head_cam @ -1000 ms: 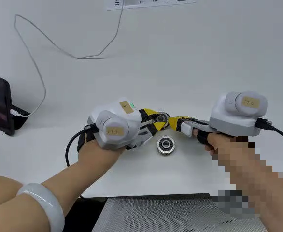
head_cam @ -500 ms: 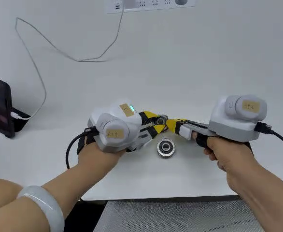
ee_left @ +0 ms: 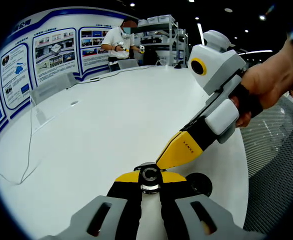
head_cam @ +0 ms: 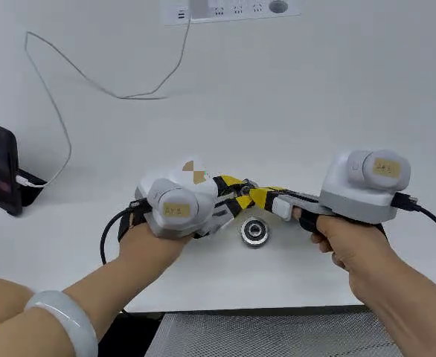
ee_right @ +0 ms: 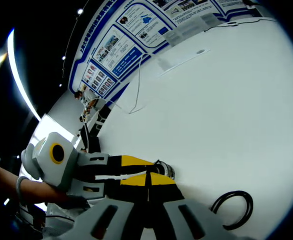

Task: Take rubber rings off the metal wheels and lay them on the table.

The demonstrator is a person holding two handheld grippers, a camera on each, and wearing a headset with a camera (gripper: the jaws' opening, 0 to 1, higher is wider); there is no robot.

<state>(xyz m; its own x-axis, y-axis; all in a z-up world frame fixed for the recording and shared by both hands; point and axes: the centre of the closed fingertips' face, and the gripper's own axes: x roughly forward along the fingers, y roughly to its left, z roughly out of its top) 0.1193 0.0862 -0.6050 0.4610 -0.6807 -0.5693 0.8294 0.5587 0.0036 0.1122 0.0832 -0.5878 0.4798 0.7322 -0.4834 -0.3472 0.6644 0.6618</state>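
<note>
Metal wheels, we're counting 2, small shiny round discs w/ dark hubs: the held wheel [ee_left: 149,176] is sitting clamped betw. the yellow-tipped jaws of the left gripper [head_cam: 234,195], flat face & axle pointing back along that gripper. The loose wheel [head_cam: 254,231] is lying flat on the smooth white table [head_cam: 315,111] just beside them, axle up. The right gripper [ee_right: 147,179] is pressing its jaws together at the held wheel's rim, can't tell if anything's pinched; 1 thin black rubber ring [ee_right: 231,202] is lying flat nearby.

Shiny metal wheel [ee_left: 149,176], matt black rubber ring [ee_right: 239,192], smooth white table [head_cam: 315,97]
</note>
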